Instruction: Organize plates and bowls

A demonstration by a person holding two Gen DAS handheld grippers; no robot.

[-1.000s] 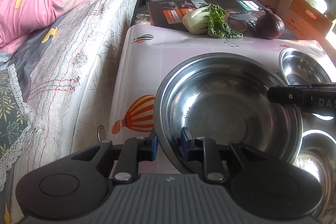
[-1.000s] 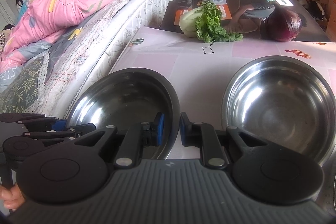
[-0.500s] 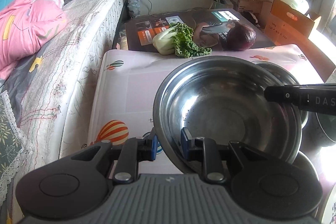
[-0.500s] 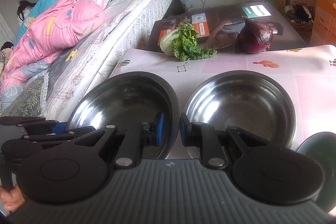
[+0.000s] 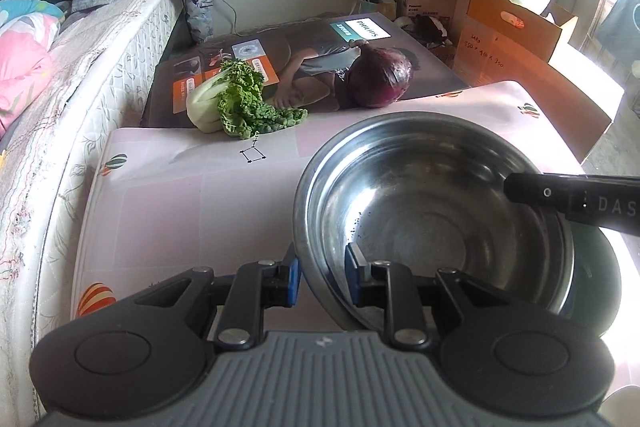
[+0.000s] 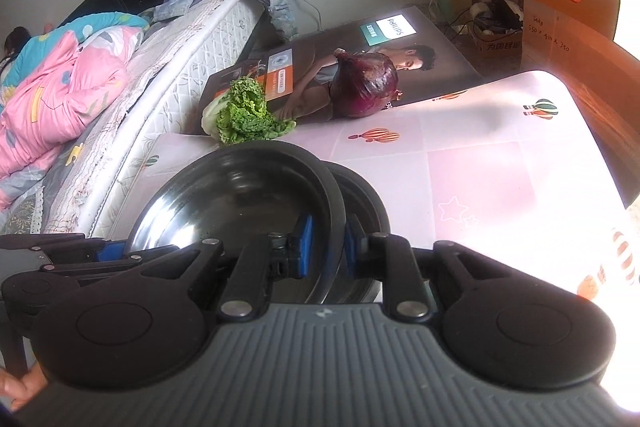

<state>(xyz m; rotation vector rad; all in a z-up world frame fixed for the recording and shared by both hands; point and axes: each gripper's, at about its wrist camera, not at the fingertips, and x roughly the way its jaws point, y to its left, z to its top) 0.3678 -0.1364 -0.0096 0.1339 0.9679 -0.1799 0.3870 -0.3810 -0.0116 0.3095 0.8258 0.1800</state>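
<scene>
1. The held bowl (image 6: 240,203) hides most of a second bowl (image 6: 362,195) behind it from me.
2. Beside that bowl, my right gripper (image 5: 576,201) runs off the frame edge.
3. A hand (image 6: 18,387) is cropped at the corner.

left wrist view: sits just behind the left tongs (image 5: 322,273), looking forward and steeply down along them, close over the large shiny steel bowl (image 5: 432,219) at the pink balloon-print counter (image 5: 192,195).
right wrist view: sits just behind the right tongs (image 6: 324,251), looking forward and less steeply down, equally close to the same bowl (image 6: 240,203), seen from its other side.
shared ground: both face the far wall and take in the leafy green cabbage (image 5: 240,103) (image 6: 244,115), the round purple onion (image 5: 380,79) (image 6: 366,85), the white quilted mattress (image 5: 92,83) (image 6: 180,67) on the left and the brown cardboard boxes (image 5: 516,35) (image 6: 568,15) at right.
cross sight: the right tongs' black arm (image 5: 576,199) enters the left wrist view from the right; the left tongs (image 6: 100,251) show at the right wrist view's left edge.
</scene>
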